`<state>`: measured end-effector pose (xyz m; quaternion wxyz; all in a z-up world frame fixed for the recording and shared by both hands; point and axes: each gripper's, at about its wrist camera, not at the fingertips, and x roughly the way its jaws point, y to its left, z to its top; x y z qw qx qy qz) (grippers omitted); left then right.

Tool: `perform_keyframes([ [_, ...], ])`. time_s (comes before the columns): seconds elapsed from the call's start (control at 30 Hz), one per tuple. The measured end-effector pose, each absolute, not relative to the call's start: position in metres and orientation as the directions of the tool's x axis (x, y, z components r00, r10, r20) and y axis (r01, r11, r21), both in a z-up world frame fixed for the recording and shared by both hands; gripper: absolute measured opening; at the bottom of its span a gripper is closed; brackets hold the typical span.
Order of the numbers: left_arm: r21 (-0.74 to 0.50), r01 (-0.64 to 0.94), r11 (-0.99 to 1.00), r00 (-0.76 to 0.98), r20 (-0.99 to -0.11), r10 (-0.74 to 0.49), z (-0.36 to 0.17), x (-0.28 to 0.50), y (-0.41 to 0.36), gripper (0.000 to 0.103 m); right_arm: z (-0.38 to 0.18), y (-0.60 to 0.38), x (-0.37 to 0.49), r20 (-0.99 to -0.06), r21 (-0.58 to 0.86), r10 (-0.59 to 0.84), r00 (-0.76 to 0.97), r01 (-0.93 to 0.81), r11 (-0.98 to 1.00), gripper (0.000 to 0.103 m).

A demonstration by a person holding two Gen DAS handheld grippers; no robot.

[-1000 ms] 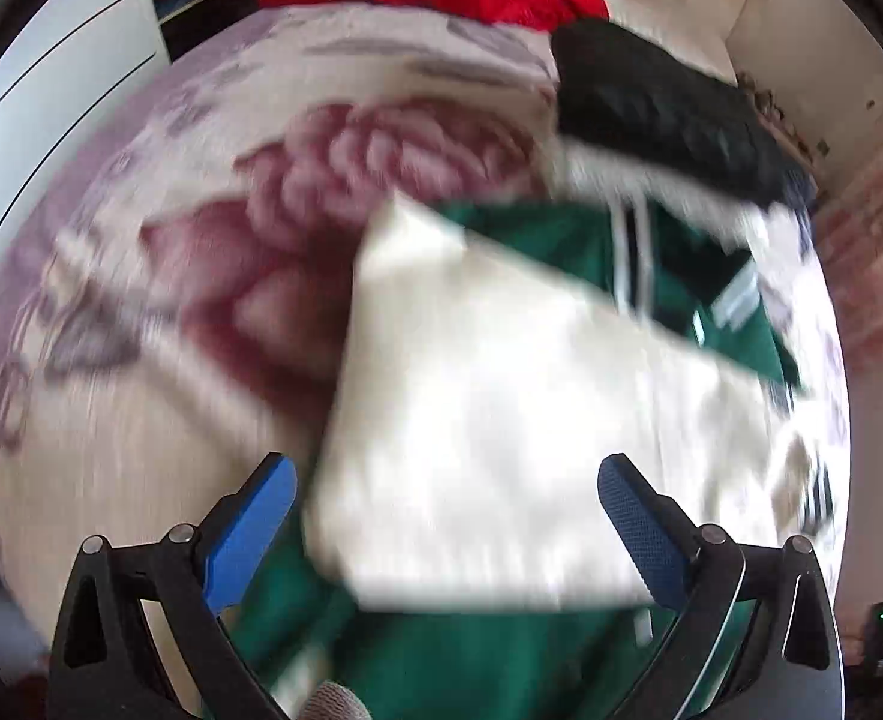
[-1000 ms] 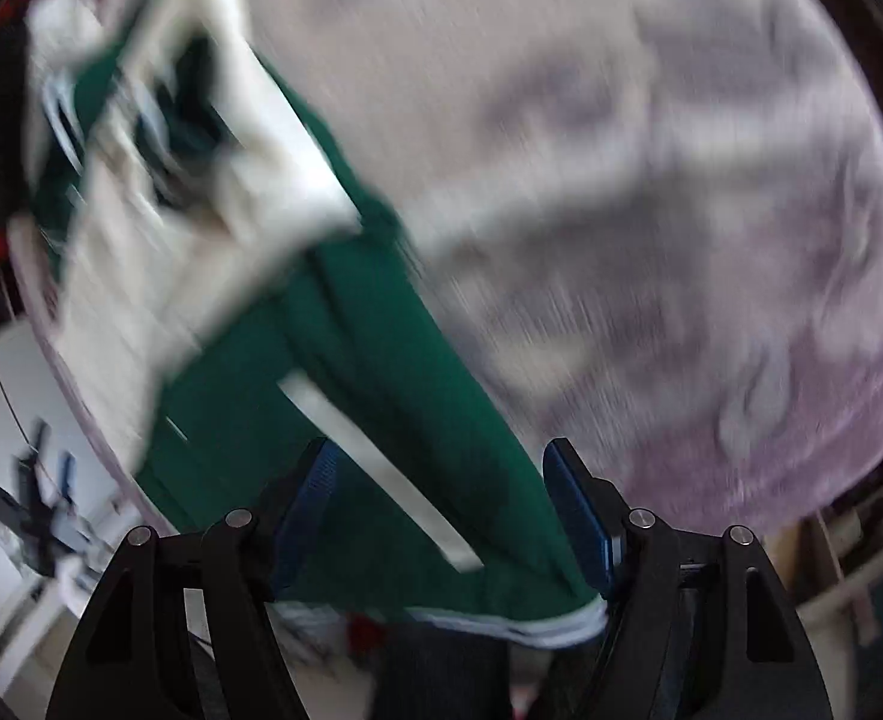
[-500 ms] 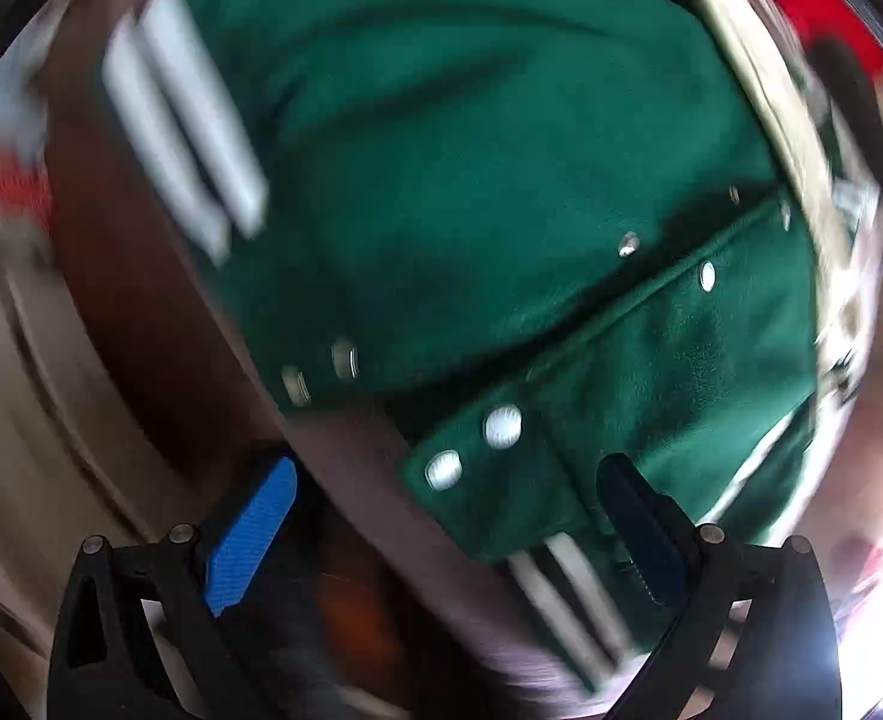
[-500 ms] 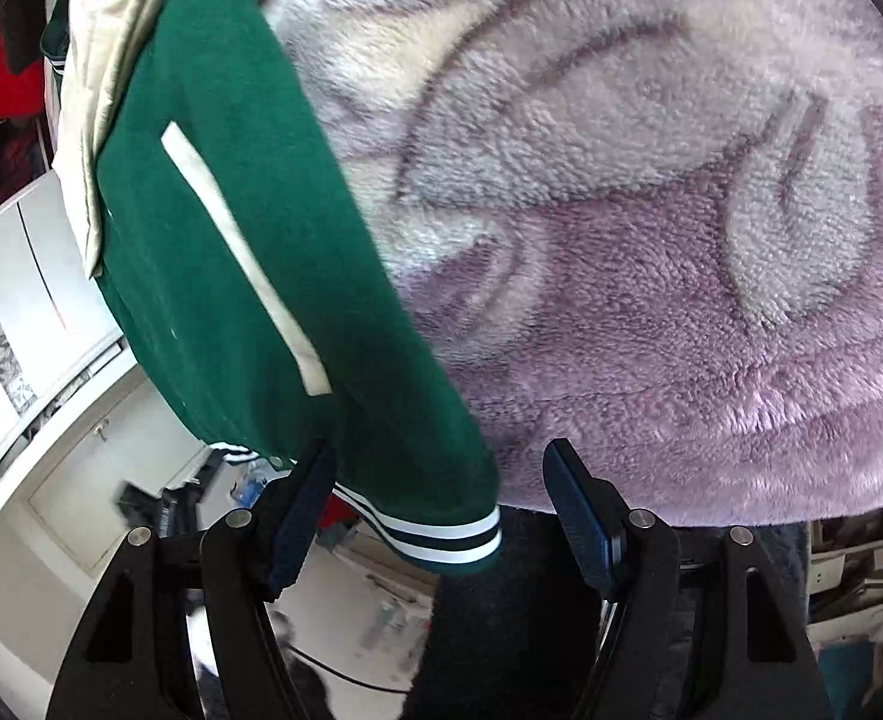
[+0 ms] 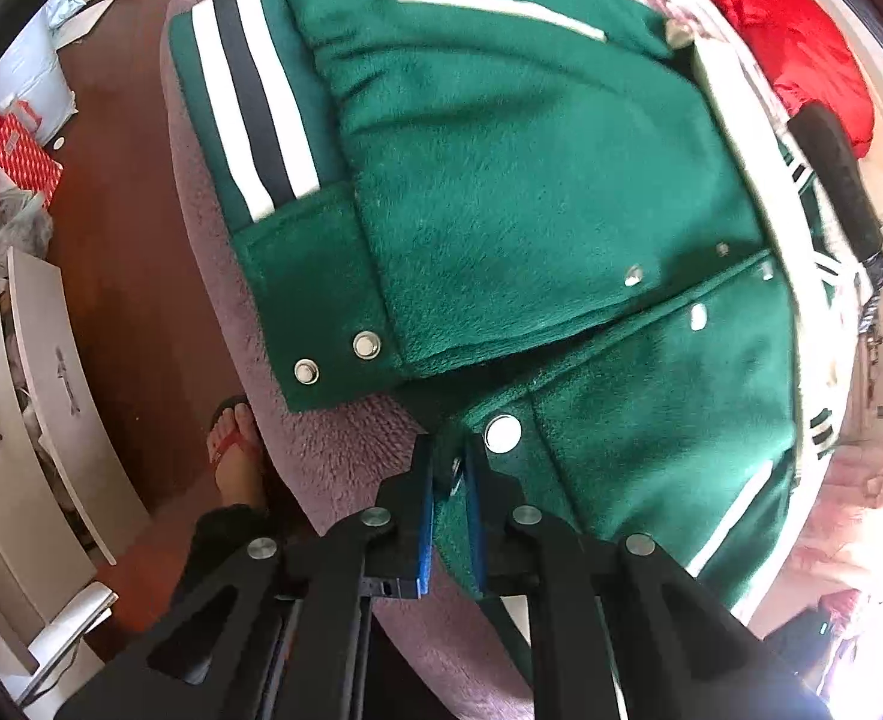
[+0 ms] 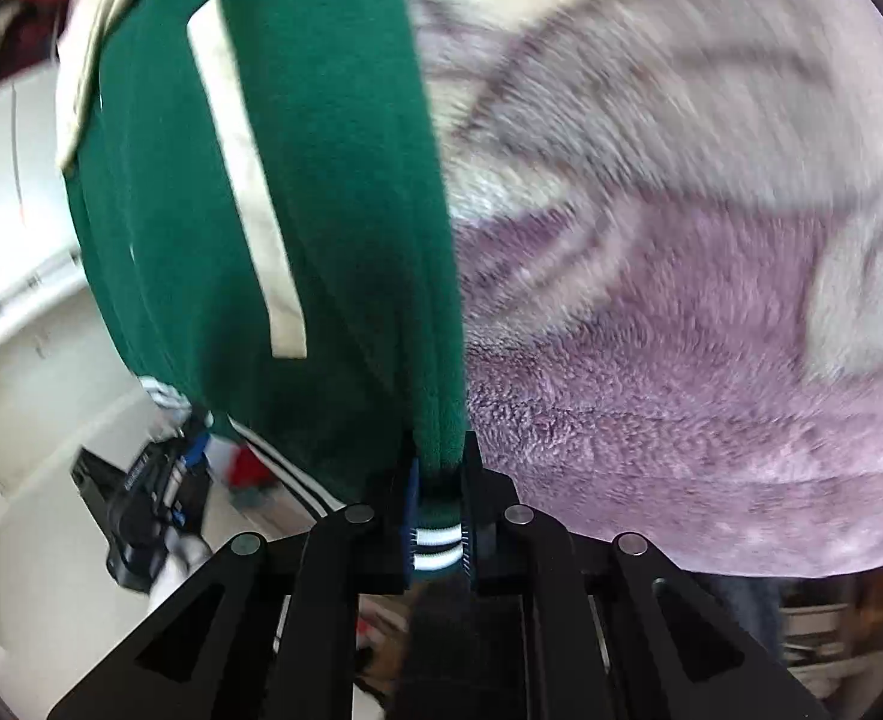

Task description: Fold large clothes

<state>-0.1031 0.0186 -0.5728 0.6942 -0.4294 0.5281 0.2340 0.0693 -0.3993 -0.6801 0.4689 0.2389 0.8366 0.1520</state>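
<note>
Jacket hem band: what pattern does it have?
Green with white and dark stripes on the hem band of the jacket, clearest in the left wrist view.

**Room around your bed**

Left of your left tongs, a reddish-brown wooden floor (image 5: 135,276) runs beside the bed, which is covered by a plush purple-and-cream blanket (image 6: 651,312). White cabinet doors (image 5: 27,396) stand at the far left. A red patterned box (image 5: 21,162) sits on the floor ahead-left. Far ahead to the right lies a red quilt (image 5: 801,36). Strong light glares at lower right.
</note>
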Motion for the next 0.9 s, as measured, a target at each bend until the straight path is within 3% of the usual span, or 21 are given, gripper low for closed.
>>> perform_keyframes([
  [0.03,-0.342,-0.774,0.532,0.327,-0.937,-0.126,-0.566,-0.104,0.016,0.012,-0.672,-0.4,0.082,-0.712,0.471,0.521,-0.471,0.23,0.852,0.019],
  [0.07,-0.331,-0.776,0.537,0.31,-0.941,-0.132,-0.558,-0.102,0.017,0.013,-0.659,-0.404,0.098,-0.723,0.471,0.508,-0.468,0.203,0.858,0.029],
  [0.1,-0.333,-0.775,0.537,0.305,-0.941,-0.143,-0.551,-0.108,0.015,0.013,-0.647,-0.408,0.114,-0.737,0.476,0.503,-0.452,0.183,0.86,0.05],
  [0.13,-0.303,-0.774,0.556,0.287,-0.951,-0.118,-0.543,-0.107,0.016,0.013,-0.629,-0.415,0.135,-0.755,0.48,0.501,-0.424,0.163,0.862,0.059],
  [0.17,-0.268,-0.774,0.574,0.27,-0.959,-0.084,-0.536,-0.108,0.016,0.018,-0.61,-0.422,0.158,-0.767,0.499,0.515,-0.382,0.148,0.854,0.067],
  [0.2,-0.209,-0.768,0.605,0.242,-0.97,-0.029,-0.526,-0.105,0.016,0.027,-0.597,-0.428,0.178,-0.771,0.522,0.536,-0.345,0.139,0.841,0.067],
  [0.27,-0.16,-0.759,0.631,0.246,-0.968,0.051,-0.52,-0.106,0.015,0.088,-0.572,-0.425,0.233,-0.764,0.574,0.583,-0.276,0.124,0.81,0.067],
  [0.3,-0.122,-0.761,0.637,0.249,-0.962,0.114,-0.517,-0.105,0.016,0.098,-0.567,-0.415,0.258,-0.758,0.596,0.603,-0.248,0.111,0.796,0.067],
  [0.37,-0.045,-0.769,0.638,0.231,-0.95,0.211,-0.522,-0.104,0.02,0.099,-0.561,-0.386,0.32,-0.772,0.615,0.611,-0.175,0.037,0.788,0.067],
  [0.47,0.013,-0.803,0.596,0.179,-0.948,0.262,-0.548,-0.097,0.038,0.099,-0.566,-0.316,0.406,-0.806,0.591,0.585,-0.084,-0.138,0.795,0.067],
  [0.73,-0.094,-0.895,0.436,0.213,-0.949,0.233,-0.581,-0.114,0.08,0.099,-0.625,-0.189,0.533,-0.837,0.521,0.546,0.04,-0.25,0.816,0.067],
  [0.77,-0.108,-0.904,0.414,0.217,-0.949,0.226,-0.581,-0.121,0.081,0.099,-0.635,-0.177,0.541,-0.845,0.517,0.535,0.009,-0.241,0.821,0.063],
  [0.8,-0.119,-0.911,0.395,0.22,-0.95,0.221,-0.579,-0.126,0.084,0.099,-0.644,-0.168,0.547,-0.852,0.512,0.523,-0.017,-0.236,0.826,0.034],
  [0.83,-0.135,-0.92,0.369,0.225,-0.951,0.214,-0.58,-0.132,0.086,0.099,-0.648,-0.16,0.549,-0.859,0.5,0.511,-0.02,-0.246,0.83,0.015],
  [0.87,-0.148,-0.926,0.349,0.23,-0.95,0.209,-0.58,-0.134,0.085,0.099,-0.65,-0.154,0.549,-0.863,0.491,0.504,-0.022,-0.268,0.829,0.005],
  [0.9,-0.167,-0.934,0.317,0.239,-0.95,0.203,-0.581,-0.14,0.086,0.099,-0.65,-0.146,0.552,-0.884,0.447,0.467,-0.007,-0.303,0.842,0.003],
])
